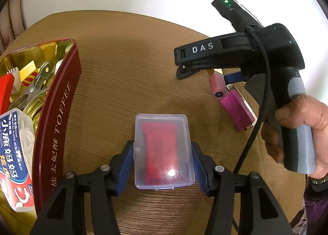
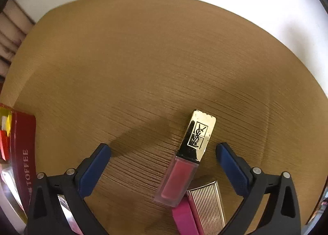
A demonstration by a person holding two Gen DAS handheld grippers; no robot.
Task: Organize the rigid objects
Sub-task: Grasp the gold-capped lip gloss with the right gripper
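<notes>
Your left gripper (image 1: 163,151) clamps the clear box (image 1: 164,152); right gripper (image 2: 164,163) gapes above the lip gloss (image 2: 185,160). Toffee tin (image 1: 57,112) flanks the wooden table (image 1: 131,60).

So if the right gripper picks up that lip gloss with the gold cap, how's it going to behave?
The lip gloss looks rigid, with flat square sides, so it probably won't roll, and the pads should seat flat. Its glossy cap and clear body may be slippery. It lies against the pink lipstick, so lifting it may nudge that. The right gripper stands open, with the gloss off-centre between its jaws.
</notes>
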